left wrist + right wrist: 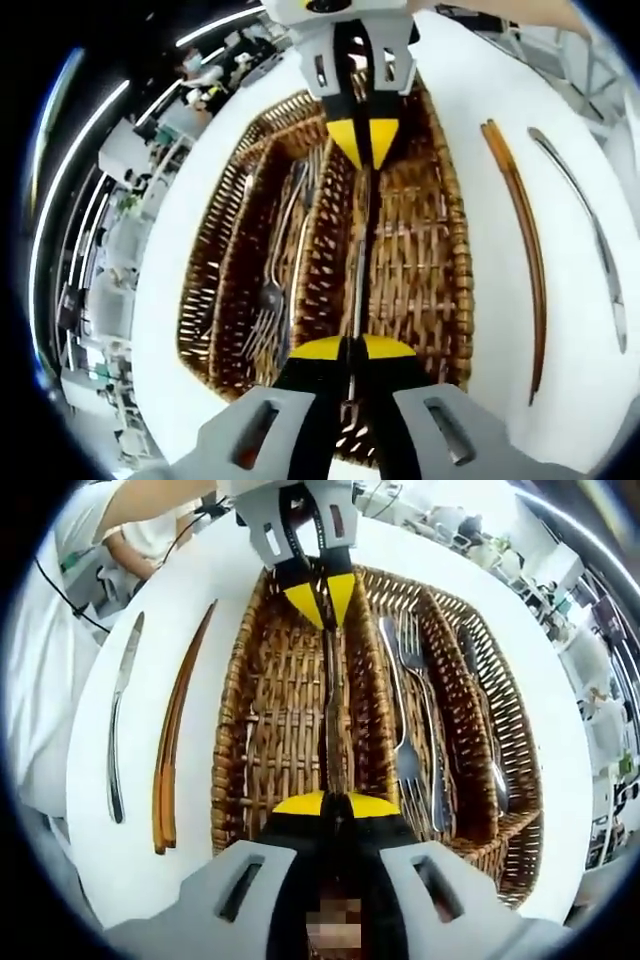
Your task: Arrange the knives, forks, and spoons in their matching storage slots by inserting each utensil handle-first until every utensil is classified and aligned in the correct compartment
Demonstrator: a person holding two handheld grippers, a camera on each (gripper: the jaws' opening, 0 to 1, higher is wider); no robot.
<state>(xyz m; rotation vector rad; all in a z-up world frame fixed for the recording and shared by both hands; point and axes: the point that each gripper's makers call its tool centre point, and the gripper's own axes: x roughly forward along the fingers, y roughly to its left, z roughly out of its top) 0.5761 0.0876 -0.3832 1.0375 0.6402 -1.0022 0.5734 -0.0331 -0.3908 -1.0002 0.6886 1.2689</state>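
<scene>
Gripping one slim silver utensil (357,270) from both ends: my left gripper (349,362) is clenched on its near end in the left gripper view, and my right gripper (362,135) pinches the far end, yellow tips together. In the right gripper view it is mirrored: my right jaws (336,808) are closed on the shaft (331,705), and the left gripper's tips (322,598) meet at the other end. I cannot tell whether it is a knife, fork or spoon; the head is hidden by the jaws.

The piece hangs along the length of the brown woven wicker tray (455,300), over the wide compartment (415,260) by the tray's outer wall, close to the divider. Next compartment over holds silver forks (272,300), lying together lengthwise. The slot beyond that is too dark to read in the left gripper view; in the right gripper view a silver spoon (493,770) seems to lie there.

On the white table (490,330), outside the tray: a long amber-brown wooden-looking utensil (520,250) and a silver table knife (590,230), side by side, apart from each other.

Risks, as I judge them:
- Two grips on one thin shaft. If my hands drift apart or twist, it could slip or spring out.
- Releasing one end first may let it pivot across the divider and land among the forks.
- The tip may snag in the weave.
- Wrong slot, if I misjudge its kind.
</scene>
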